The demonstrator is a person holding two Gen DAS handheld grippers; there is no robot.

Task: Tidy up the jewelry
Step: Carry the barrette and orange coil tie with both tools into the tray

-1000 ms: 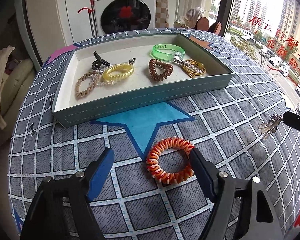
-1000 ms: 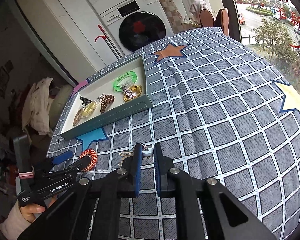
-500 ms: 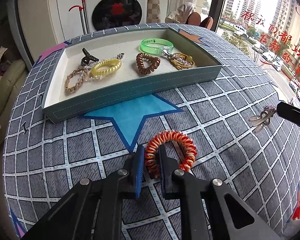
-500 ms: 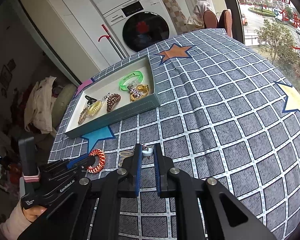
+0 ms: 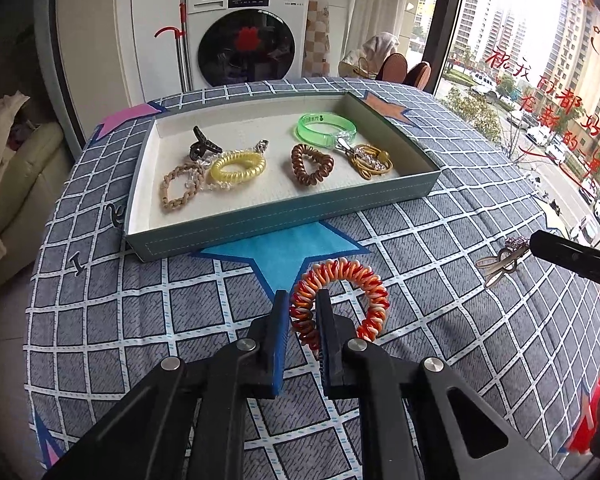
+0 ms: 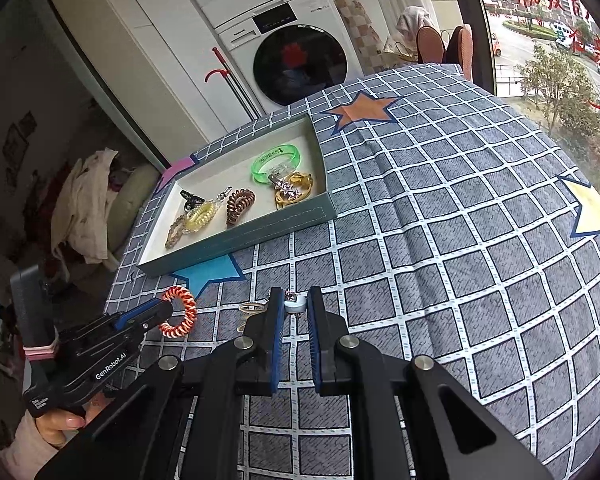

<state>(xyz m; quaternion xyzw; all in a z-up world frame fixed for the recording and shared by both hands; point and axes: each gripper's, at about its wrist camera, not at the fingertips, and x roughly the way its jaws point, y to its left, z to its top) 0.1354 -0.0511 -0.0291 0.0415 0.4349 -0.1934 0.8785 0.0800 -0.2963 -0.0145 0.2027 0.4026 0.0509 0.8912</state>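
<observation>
My left gripper (image 5: pixel 302 300) sits low over the checked cloth (image 5: pixel 140 320), its fingers pointing toward the tray and clamped on the near-left side of the orange-and-white coil hair tie (image 5: pixel 340 300). The rest of that loop hangs free to the right of the fingers, just short of the blue star (image 5: pixel 284 252) printed on the cloth. In the right wrist view I see the same gripper from its side, a hand (image 6: pixel 66 420) wrapped around its handle at the lower left.

My right gripper (image 6: pixel 294 304) is level with it, further right, fingers pressed together on a small hair clip (image 6: pixel 292 305) with a white piece showing between the tips; its metal prongs trail to the left over the cloth.

Beyond both, the teal tray (image 5: pixel 260 224) lies on the table, holding a beige braided bracelet (image 5: pixel 176 190), a yellow coil tie (image 5: pixel 238 167), a dark claw clip (image 5: pixel 202 146), a brown coil tie (image 5: pixel 311 164), a green bangle (image 5: pixel 325 128) and a gold piece (image 5: pixel 370 160) at its right end.

Behind the table stands a washing machine (image 5: pixel 246 36).
</observation>
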